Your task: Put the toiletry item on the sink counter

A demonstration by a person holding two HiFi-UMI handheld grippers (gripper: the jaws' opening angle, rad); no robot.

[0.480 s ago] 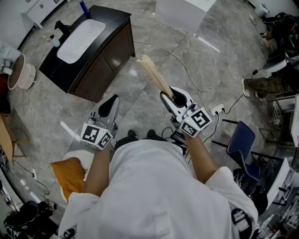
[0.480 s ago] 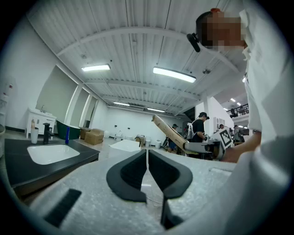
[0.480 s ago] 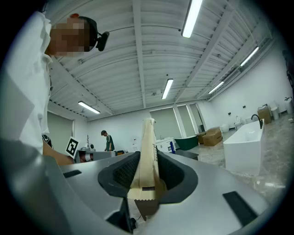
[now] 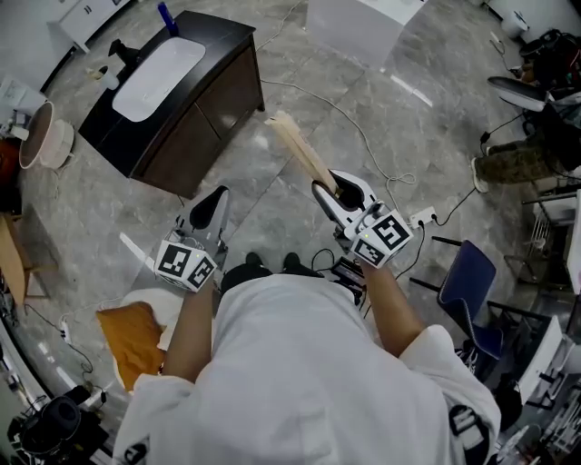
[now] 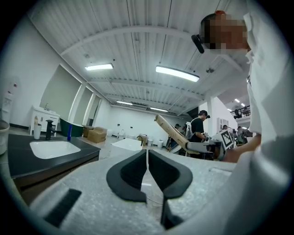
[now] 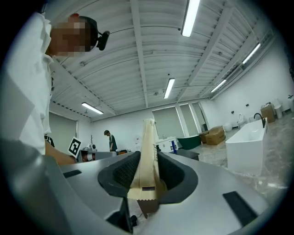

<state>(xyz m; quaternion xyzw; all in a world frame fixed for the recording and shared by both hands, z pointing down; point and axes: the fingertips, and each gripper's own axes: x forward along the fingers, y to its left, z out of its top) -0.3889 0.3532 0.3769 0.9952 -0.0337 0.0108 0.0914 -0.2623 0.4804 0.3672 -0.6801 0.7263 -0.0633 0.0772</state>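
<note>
The person stands on a grey stone floor [image 4: 272, 209] with both arms held out level. The right hand-held gripper [image 4: 332, 188], just right of centre in the head view, is clamped on the crimped end of a long beige tube [image 4: 300, 150]. Its dark pads press the flat sides, so the jaws are held a little apart by the tube's thickness. The rest of the tube sticks out ahead of the jaws, slanting toward the upper left of that frame, in the air and well apart from any surface.

The left hand-held gripper [image 4: 219, 192], left of centre, has its jaws drawn together with only a hairline slit between the pads and nothing in it.

The bench [image 4: 225, 33], dark-topped with brown cabinet doors, sits in the upper left of the head view, well apart from both grippers. It carries a white basin [image 4: 156, 76], a black tap [image 4: 122, 51] and a blue stick [image 4: 165, 16] at its far edge. A white cable [image 4: 359, 127] trails over the floor beyond the tube.
</note>
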